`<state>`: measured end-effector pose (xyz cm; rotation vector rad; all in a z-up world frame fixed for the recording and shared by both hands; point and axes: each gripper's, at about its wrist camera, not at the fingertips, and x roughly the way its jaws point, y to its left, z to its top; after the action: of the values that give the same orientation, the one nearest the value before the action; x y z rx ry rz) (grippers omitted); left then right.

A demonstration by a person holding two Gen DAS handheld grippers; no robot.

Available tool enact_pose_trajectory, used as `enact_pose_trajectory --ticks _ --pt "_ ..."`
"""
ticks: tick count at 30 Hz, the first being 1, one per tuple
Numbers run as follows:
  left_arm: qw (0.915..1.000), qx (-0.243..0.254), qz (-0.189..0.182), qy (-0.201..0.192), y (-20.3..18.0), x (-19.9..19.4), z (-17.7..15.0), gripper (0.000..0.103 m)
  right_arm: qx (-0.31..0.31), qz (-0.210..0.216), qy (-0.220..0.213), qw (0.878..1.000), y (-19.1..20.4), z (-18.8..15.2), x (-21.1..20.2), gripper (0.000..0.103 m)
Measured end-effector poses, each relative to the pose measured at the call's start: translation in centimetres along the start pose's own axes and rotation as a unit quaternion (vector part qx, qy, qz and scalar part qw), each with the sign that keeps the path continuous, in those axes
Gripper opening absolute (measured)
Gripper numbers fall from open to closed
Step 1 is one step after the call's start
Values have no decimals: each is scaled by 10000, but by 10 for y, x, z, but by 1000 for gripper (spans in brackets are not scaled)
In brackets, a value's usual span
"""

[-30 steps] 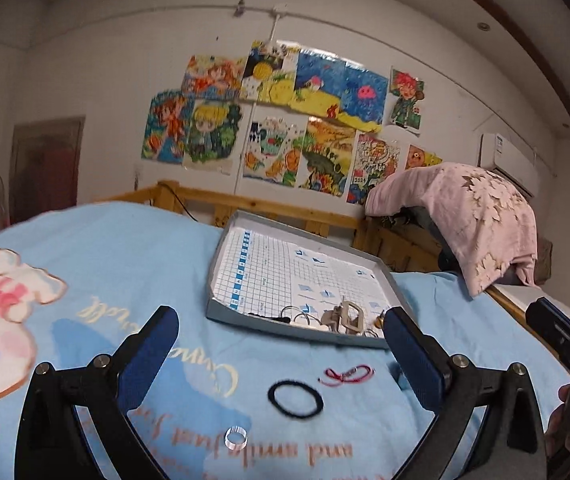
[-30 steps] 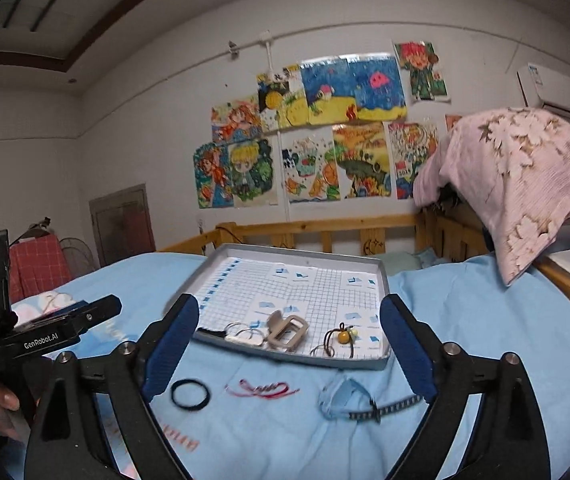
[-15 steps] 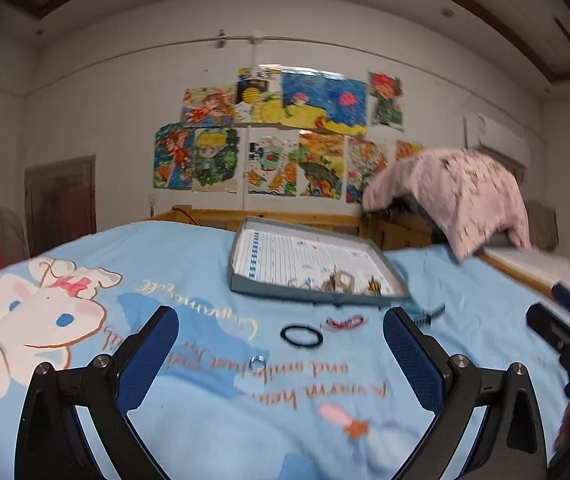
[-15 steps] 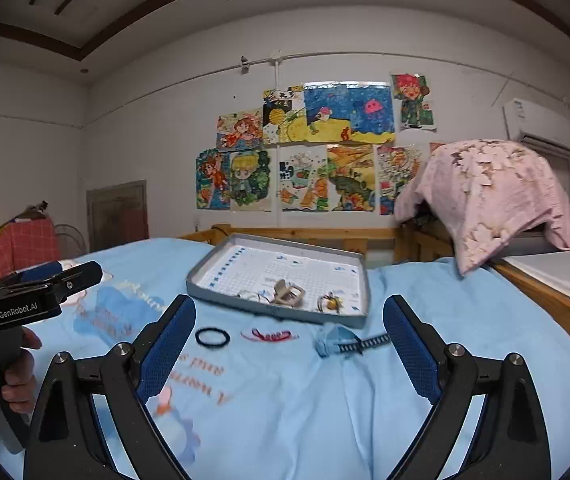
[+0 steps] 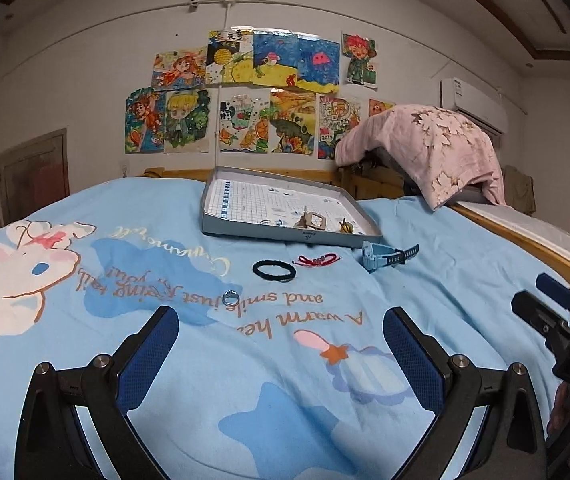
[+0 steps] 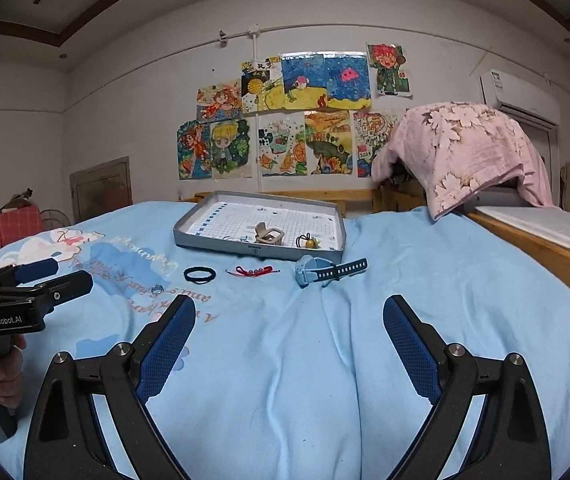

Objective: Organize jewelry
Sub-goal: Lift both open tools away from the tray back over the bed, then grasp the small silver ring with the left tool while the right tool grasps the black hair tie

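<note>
A grey tray [image 5: 221, 226] [image 6: 189, 238] with a grid-paper floor lies far back on the blue bed; a beige hair clip [image 6: 267, 235] and a yellow-bead cord [image 6: 309, 242] rest in it. In front of the tray lie a black hair tie [image 5: 273, 270] [image 6: 199, 274], a red cord bracelet [image 5: 317, 260] [image 6: 253, 271], a blue watch [image 5: 381, 257] [image 6: 317, 272] and a silver ring [image 5: 230, 298] [image 6: 157, 289]. My left gripper [image 5: 281, 344] is open, well short of them. My right gripper [image 6: 289, 332] is open too, nothing between its fingers.
The bed's wooden rail [image 6: 541, 248] runs along the right side. A pink floral cloth [image 6: 469, 148] is draped over something at the back right. Drawings [image 6: 285, 120] cover the far wall. A person's hand [image 6: 5, 380] holds the left gripper's handle.
Both grippers have drawn back from the tray and sunk a little, so the jewelry looks smaller and farther. Both stayed open. Nothing on the bed moved.
</note>
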<state>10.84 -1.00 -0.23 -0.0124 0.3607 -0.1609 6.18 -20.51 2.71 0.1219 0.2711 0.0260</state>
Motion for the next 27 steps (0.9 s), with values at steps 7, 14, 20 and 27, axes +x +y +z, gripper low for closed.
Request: enact_pose_trajectory --ticks 7,14,20,27 --pt "9999 -101 66 -101 0 13 26 103 3 -39 -185 9998 3 11 -5 92" --pt "9995 -311 73 4 13 49 40 103 -38 -138 -132 9998 -3 24 16 92" --pt "9987 -331 72 379 19 98 48 103 -181 -268 -236 9992 -11 44 48 92" --pt "9985 -370 91 389 46 121 48 103 -118 -487 -334 9982 -35 68 113 92"
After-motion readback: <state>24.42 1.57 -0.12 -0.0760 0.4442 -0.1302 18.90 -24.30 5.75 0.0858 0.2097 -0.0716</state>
